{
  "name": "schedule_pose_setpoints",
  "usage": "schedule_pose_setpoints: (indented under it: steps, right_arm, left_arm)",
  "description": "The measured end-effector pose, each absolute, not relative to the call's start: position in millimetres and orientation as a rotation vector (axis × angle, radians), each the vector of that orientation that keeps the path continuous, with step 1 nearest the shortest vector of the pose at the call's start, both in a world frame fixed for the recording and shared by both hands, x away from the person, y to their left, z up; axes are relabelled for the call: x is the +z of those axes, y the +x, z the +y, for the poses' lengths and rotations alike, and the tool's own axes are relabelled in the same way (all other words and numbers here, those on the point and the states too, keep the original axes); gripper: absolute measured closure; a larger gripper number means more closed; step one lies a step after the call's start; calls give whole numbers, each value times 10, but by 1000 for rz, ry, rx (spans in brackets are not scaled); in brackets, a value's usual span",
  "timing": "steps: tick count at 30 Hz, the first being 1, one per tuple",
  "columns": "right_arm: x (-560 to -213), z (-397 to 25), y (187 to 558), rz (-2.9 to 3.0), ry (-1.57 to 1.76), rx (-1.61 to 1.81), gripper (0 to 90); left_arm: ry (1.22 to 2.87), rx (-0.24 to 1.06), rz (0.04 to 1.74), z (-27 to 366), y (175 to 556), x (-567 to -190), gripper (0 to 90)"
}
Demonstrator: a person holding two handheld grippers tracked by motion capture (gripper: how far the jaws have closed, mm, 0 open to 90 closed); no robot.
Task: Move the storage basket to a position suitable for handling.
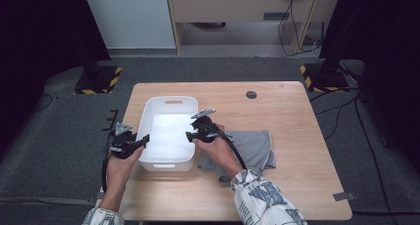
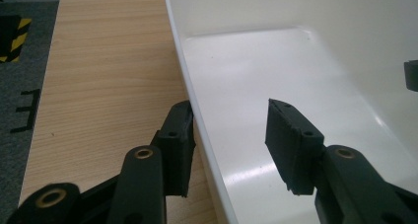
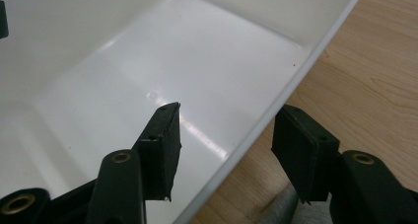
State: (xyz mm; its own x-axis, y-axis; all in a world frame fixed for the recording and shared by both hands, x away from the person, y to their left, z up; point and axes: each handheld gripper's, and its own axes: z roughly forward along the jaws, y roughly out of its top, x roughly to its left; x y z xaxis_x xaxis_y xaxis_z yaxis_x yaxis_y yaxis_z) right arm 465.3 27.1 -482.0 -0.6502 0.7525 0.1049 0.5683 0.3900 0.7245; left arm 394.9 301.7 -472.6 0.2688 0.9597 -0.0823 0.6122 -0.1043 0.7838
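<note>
Here, both gripper views show spread jaws straddling the white bin's (image 1: 167,136) rims; the high view adds a grey cloth (image 1: 250,148) near the table's (image 1: 297,136) front edge.

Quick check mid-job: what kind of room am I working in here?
Probably a lab or recording workspace, not a home: a bare wooden table on grey carpet, hazard-striped stand bases at its far corners, loose cables along the back wall.

Desk (image 1: 292,136) of pale wood, the landmark; grey cloth (image 1: 255,148) lying flat on its near middle; dark round grommet (image 1: 251,94) near its far edge; grey tape strip (image 1: 343,196) at its near right corner; yellow-black striped stand bases (image 1: 97,80) on the carpet beyond both far corners; pale cabinet (image 1: 237,7) and loose cables (image 1: 292,36) further back.
</note>
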Motion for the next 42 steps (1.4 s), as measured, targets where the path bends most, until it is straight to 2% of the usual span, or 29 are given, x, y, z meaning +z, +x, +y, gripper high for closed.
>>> schedule_pose_setpoints:
  steps: [16,27,30,35,42]
  right_arm:
    - [-4827,301,4652,2392,1197,1121,451]
    - [-4829,319,4721,2379,1220,1138,441]
    - [-4818,309,4718,2388,1210,1135,342]
    - [-4715,234,4616,2402,1157,1164,259]
    - [-4489,84,4537,2380,1082,1267,177]
  left_arm:
    - [1797,620,1429,3047,4003,-4842,594]
    - [1768,613,1434,3068,4087,-4844,574]
    - [1761,621,1417,3066,4076,-4827,537]
    - [1726,659,1390,3032,4006,-4702,405]
    - [1712,681,1352,3033,3991,-4501,320]
